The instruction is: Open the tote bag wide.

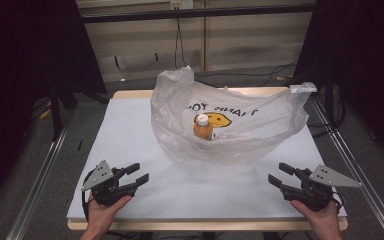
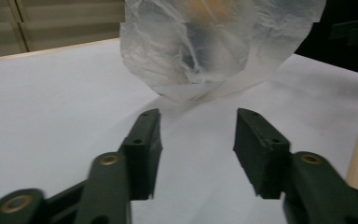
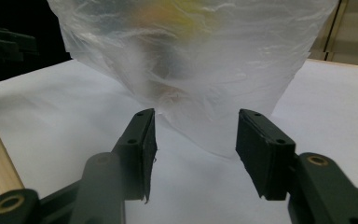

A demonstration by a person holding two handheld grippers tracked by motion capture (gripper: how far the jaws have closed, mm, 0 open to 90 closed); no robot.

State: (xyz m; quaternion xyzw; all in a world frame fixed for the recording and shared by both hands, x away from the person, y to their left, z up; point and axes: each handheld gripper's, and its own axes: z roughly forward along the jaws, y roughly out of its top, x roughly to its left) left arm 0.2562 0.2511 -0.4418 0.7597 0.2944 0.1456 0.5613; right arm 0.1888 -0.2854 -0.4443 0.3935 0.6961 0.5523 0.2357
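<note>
A clear plastic bag with a yellow smiley print stands open in the middle of the white table. Inside it an orange bottle with a white cap stands upright. My left gripper rests near the front left of the table, held by a hand, jaws open and empty, pointing toward the bag. My right gripper sits at the front right, also open and empty. In the left gripper view the bag lies ahead of the gripper. In the right gripper view the bag hangs close before the gripper.
The table's wooden edge runs along the front. Metal rails flank both sides, and dark stands and cables lie on the floor behind. Bare white surface lies between the two grippers.
</note>
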